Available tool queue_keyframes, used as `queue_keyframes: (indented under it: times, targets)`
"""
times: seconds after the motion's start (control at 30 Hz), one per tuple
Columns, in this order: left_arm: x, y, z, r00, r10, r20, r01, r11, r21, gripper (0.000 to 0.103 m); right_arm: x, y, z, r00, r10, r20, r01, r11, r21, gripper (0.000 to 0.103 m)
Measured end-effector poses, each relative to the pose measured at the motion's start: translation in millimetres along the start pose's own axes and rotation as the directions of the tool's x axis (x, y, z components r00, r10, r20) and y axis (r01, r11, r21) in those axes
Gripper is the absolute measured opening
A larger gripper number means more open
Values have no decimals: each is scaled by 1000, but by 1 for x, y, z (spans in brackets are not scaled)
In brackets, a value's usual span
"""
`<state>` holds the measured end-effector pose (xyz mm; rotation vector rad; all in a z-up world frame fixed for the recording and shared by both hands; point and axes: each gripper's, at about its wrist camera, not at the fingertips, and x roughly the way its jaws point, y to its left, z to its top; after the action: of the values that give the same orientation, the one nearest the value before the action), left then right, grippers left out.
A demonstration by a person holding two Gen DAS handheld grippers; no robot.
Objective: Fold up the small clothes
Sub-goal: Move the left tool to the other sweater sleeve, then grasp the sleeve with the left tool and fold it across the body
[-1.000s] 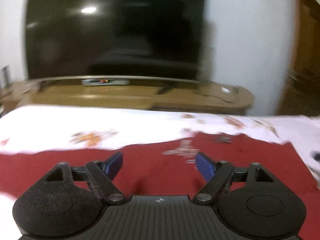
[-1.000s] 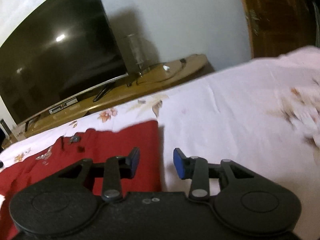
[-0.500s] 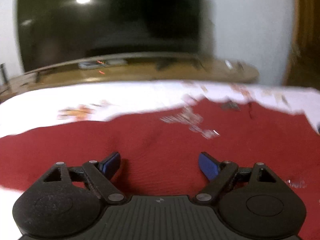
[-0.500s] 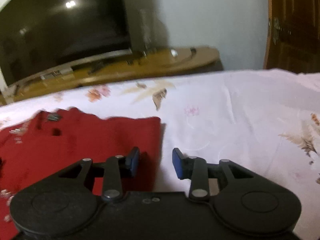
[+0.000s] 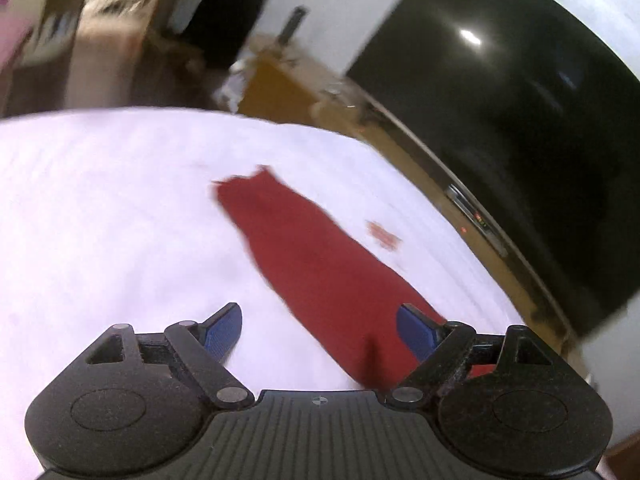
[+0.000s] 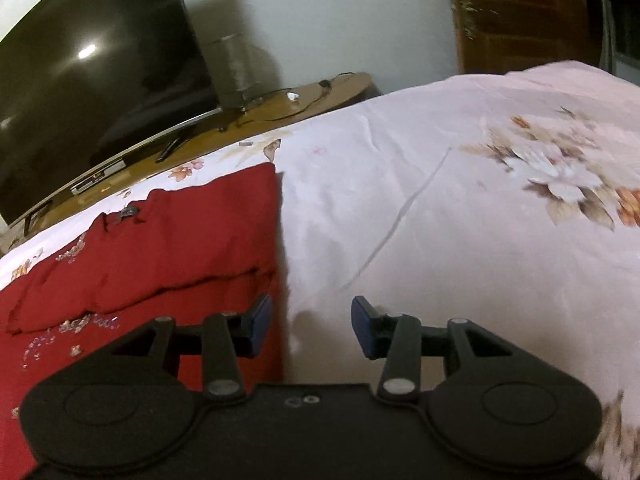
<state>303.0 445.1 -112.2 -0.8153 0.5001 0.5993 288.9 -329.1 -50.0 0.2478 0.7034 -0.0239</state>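
Observation:
A red garment (image 6: 160, 248) with sequin trim lies spread on the white floral bedsheet (image 6: 440, 208); one part is folded over, with a fold edge across its middle. In the left wrist view a long red part of it (image 5: 316, 264) runs away from me. My left gripper (image 5: 320, 332) is open and empty, its right finger over the red cloth. My right gripper (image 6: 312, 326) is open and empty, straddling the garment's right edge low above the bed.
A large dark TV (image 6: 92, 80) stands on a wooden cabinet (image 6: 304, 96) beyond the bed, with a cable and a grey cylinder (image 6: 234, 72) on it. A wooden door (image 6: 520, 12) is at the far right. Blurred furniture shows at the left wrist view's top left.
The left gripper has swung sharply left, so the TV is now at its right and the garment runs as a narrow strip. The right gripper has moved closer to the garment's right edge.

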Motion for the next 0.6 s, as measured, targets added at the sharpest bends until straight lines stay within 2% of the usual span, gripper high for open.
queue_keyframes:
  times: [0.1,0.27,0.3,0.33,0.4,0.43,0.5,0.53,0.6]
  targets:
    - [20,12,13,999,-37,-10,36,998,-45,72,-9,13,-2,1000,-2,2,2,1000,4,43]
    - [46,8,35,998,-51,-29,51,999,-14,72,-23,33,-1,1000,-6,24,7,1000,-20,44]
    - [49,5,38,999,-46,-29,46,999,4,68,-26,36,-1,1000,-8,26,9,1000,-23,44]
    - [49,0,37,999,-30,-31,31,999,30,61,-29,38,-2,1000,-10,28,11,1000,-24,44]
    - [55,-2,44,998,34,-50,-30,996,85,4,-34,40,-4,999,-11,30,12,1000,-16,44]
    - [52,5,48,997,34,-69,-29,997,72,4,-35,40,-4,999,-11,30,12,1000,-11,44]
    - [45,1,52,998,24,-56,-21,998,66,4,-37,39,-6,999,-9,31,9,1000,6,44]
    - [34,-6,49,999,2,-34,1,996,87,4,-37,39,-6,999,-7,32,7,1000,14,44]
    - [10,-34,44,996,-93,11,90,983,157,4,-39,38,-6,999,-3,39,2,1000,25,44]
